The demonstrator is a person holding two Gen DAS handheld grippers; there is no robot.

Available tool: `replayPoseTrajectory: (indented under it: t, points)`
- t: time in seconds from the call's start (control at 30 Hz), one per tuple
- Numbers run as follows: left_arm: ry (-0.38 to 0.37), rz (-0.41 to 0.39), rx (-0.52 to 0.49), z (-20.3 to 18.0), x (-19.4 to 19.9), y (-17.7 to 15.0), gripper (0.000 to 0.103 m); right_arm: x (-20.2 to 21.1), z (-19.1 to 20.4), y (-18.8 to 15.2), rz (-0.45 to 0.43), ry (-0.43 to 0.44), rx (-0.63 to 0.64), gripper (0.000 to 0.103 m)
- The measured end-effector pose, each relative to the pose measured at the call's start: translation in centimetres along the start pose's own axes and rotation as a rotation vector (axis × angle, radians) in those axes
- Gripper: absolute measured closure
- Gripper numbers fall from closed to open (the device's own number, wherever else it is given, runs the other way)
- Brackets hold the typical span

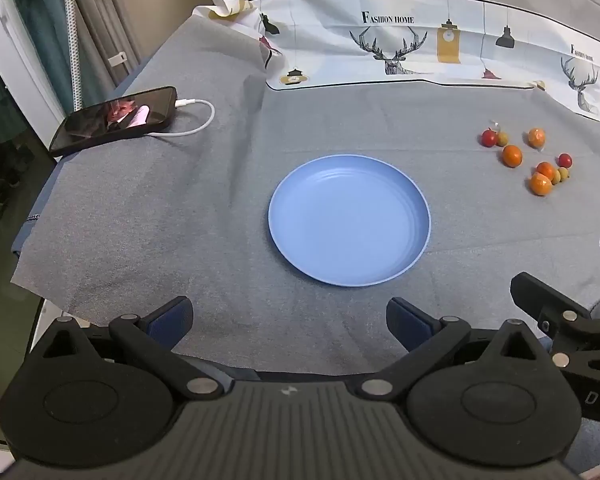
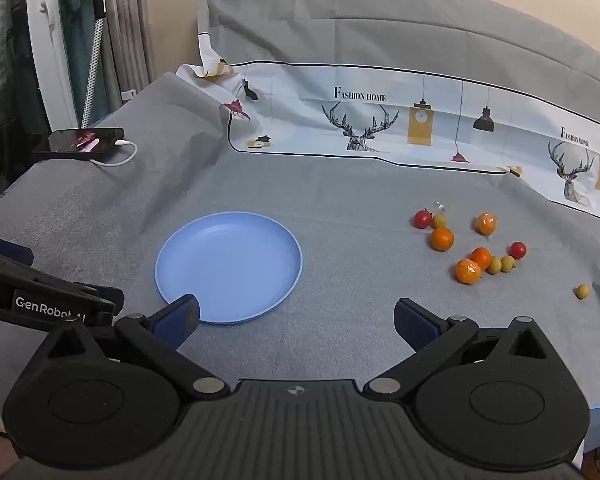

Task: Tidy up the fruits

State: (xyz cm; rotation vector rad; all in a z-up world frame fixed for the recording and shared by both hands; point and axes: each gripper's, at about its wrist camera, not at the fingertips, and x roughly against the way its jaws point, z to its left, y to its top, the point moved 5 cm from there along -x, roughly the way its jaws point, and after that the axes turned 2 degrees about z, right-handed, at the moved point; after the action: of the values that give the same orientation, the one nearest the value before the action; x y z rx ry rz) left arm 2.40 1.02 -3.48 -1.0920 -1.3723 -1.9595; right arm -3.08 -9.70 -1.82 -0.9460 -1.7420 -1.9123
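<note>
An empty blue plate (image 1: pixel 296 216) (image 2: pixel 180 260) lies on the grey cloth. To its right sit scattered small fruits: several oranges (image 1: pixel 512 156) (image 2: pixel 442 239), two red fruits (image 1: pixel 489 137) (image 2: pixel 422 219) and several small yellow-green ones (image 2: pixel 500 264), one of them (image 2: pixel 582 291) lying apart at the far right. My left gripper (image 1: pixel 288 322) hovers open in front of the plate's near rim with nothing between its fingers. My right gripper (image 2: pixel 296 322) is open too, empty, just right of the plate and well short of the fruits.
A phone (image 1: pixel 114 120) (image 2: pixel 80 141) on a white charging cable lies at the cloth's far left corner. A printed deer-pattern sheet (image 1: pixel 400 40) (image 2: pixel 380 112) runs along the back. The table's edge drops off at the left. The left gripper's body (image 2: pixel 40 300) shows beside the right one.
</note>
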Motion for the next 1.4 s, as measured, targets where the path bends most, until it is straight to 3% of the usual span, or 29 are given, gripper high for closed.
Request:
replayPoseTrajectory:
  t: [1.4]
  points:
    - [0.008,0.006,0.0,-0.01,-0.06,-0.04,0.0,-0.38,-0.35,-0.3,-0.013,0.007,-0.013,0.0]
